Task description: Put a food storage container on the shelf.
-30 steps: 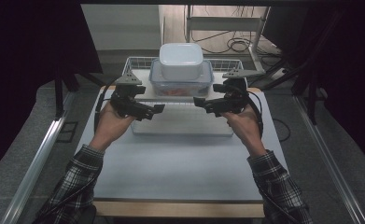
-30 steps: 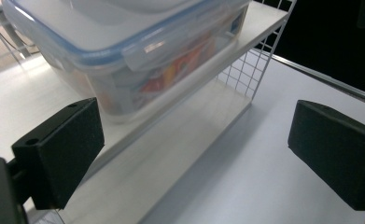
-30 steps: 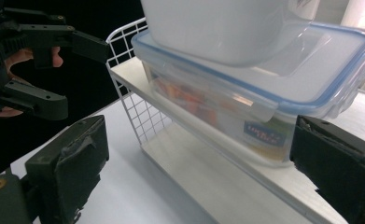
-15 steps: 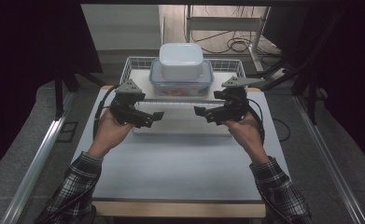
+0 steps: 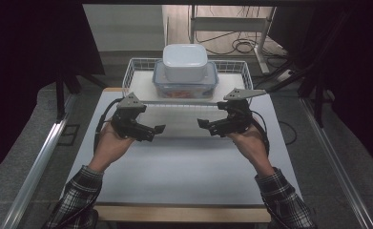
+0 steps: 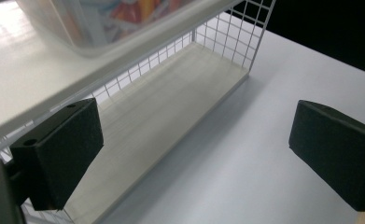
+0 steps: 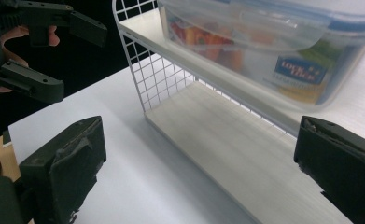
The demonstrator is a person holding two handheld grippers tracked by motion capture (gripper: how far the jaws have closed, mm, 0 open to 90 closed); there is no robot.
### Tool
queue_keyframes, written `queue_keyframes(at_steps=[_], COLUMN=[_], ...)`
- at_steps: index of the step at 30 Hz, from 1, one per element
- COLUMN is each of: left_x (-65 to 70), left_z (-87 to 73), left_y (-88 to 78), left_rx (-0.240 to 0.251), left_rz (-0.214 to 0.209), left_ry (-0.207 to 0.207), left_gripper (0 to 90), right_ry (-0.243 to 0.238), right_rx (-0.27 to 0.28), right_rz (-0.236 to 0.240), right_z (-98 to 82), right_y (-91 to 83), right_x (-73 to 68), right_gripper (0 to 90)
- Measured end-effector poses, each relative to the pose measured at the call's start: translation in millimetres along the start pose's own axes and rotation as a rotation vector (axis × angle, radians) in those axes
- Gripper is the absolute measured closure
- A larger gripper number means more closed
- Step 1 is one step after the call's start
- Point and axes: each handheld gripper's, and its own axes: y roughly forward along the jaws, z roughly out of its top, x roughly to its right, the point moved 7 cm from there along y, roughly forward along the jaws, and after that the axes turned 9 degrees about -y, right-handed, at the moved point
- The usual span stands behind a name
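We see two stacked tubs on the white wire rack (image 5: 135, 78) at the far edge of the smooth white bench (image 5: 184, 167): one clear plastic box (image 5: 186, 86) with a blue-rimmed lid below, one opaque white rounded box (image 5: 185, 61) on top. Our left gripper (image 5: 158, 130) and right gripper (image 5: 204, 125) hover just before the rack's wooden lower shelf (image 7: 236, 140), both with black padded jaws spread wide, holding nothing.

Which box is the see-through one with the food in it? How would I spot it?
Look to the far end of the white table, where a white wire rack stands. On its upper shelf sits the clear food box with a blue-edged lid. Unlike the plain white tub stacked on top, colourful contents show through its walls.
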Motion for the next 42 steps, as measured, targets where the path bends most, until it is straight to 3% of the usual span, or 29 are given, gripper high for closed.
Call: queue_keyframes(at_steps=[12,33,42], left_x=[1.1,10.7,11.5], left_z=[-28.5,-63.8,-81.3], left_y=[6.5,15.0,18.3], left_rx=[-0.003,-0.002,-0.017], left_rz=[-0.008,-0.012,0.015], left_ry=[-0.034,-0.042,-0.034], left_gripper=[2.3,2.4,2.5], right_ry=[0.003,-0.005,-0.005], right_rx=[-0.004,-0.026,-0.046], right_rz=[0.003,-0.004,-0.011], right_z=[-20.5,-57.6,-78.5], right_y=[1.4,8.6,6.7], right_x=[-7.0,-19.3,-20.9], right_gripper=[2.5,2.8,2.5])
